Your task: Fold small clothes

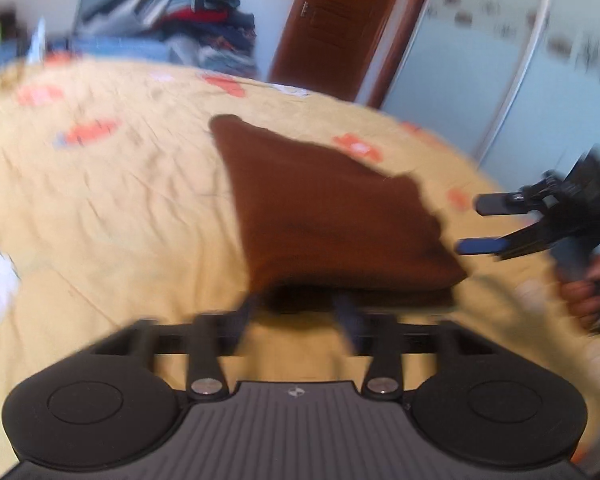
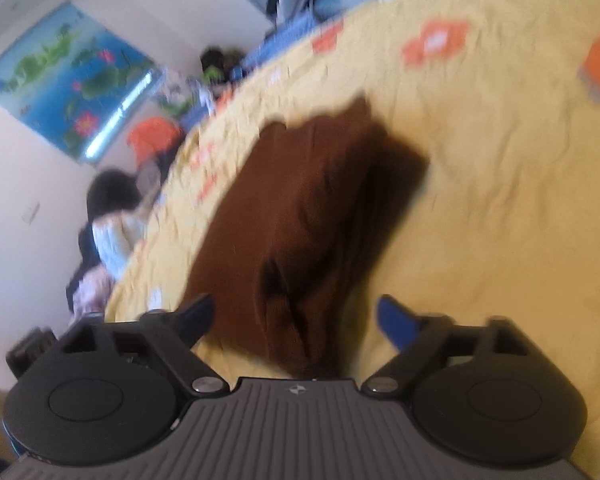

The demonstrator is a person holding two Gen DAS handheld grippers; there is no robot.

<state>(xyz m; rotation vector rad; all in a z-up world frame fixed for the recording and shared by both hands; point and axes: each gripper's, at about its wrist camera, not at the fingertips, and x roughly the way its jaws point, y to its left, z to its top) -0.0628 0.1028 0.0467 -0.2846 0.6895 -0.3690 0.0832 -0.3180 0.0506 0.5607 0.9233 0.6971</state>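
**Letting go of a folded brown cloth on the bed**

Standing spread, the jaws of the right gripper (image 2: 296,320) pinch nothing; the near end of the brown garment (image 2: 312,216) lies between and just beyond the fingers, untouched. The left gripper (image 1: 296,312) also has its jaws apart at the cloth's near edge; blur hides whether a fingertip brushes the fabric, but no pad presses on it.

The garment lies folded in layers on the yellow flowered bedspread (image 1: 112,200), its top surface smooth, with loose ridges seen from the right wrist. It looks soft, light and limp, likely to sag and unfold if lifted by one point. A pinch through all layers at two corners of the near edge would probably keep the fold together.

No container is in play. A heap of other clothes (image 1: 188,12) sits beyond the bed.
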